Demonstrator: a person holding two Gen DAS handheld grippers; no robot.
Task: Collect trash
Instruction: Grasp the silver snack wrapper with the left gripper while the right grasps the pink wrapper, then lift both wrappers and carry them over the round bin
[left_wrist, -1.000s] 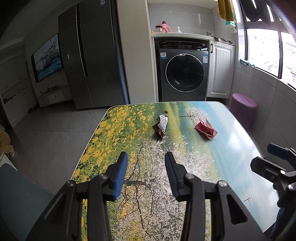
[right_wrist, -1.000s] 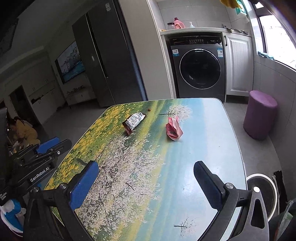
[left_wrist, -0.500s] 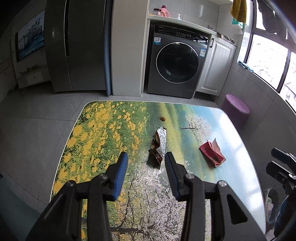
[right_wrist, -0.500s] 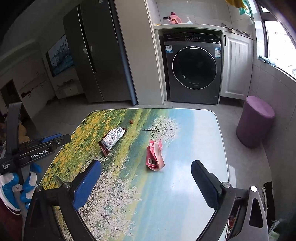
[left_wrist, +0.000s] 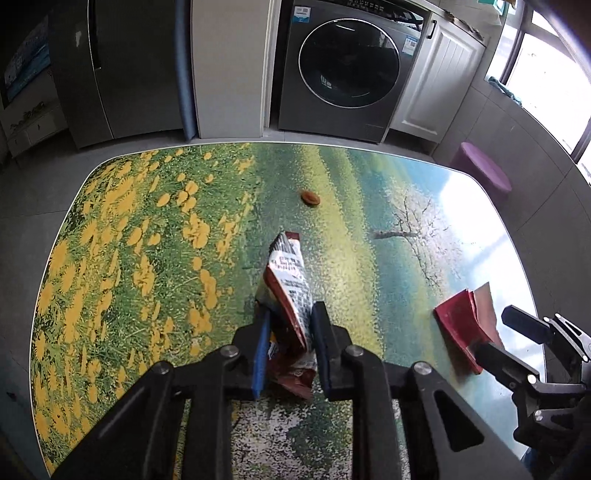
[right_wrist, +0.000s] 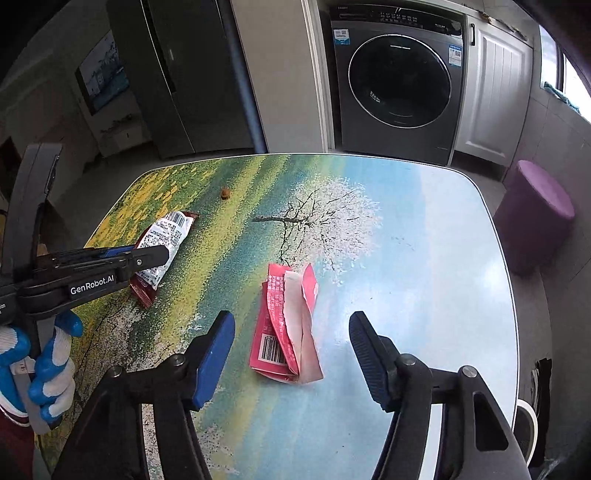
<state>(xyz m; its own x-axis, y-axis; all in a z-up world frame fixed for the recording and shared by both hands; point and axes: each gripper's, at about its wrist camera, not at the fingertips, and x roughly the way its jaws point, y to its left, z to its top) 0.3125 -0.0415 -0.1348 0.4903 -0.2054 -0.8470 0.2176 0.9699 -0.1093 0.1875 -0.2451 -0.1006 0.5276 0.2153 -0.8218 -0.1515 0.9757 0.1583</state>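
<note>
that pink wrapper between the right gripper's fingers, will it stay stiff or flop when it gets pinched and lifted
The pink wrapper is probably floppy: it looks like thin film, creased and folded over itself. It seems empty and flattish, so likely very light, and may slide on the glossy table if nudged. The right gripper is open around it, so closing should crumple it rather than meet resistance.

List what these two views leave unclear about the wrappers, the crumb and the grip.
- Dark red wrapper: near end hidden between the left gripper jaws, left wrist view; firm contact unclear.
- Pink wrapper: print too small, right wrist view; partly behind the right gripper, left wrist view.
- Brown crumb: too small to identify.
</note>
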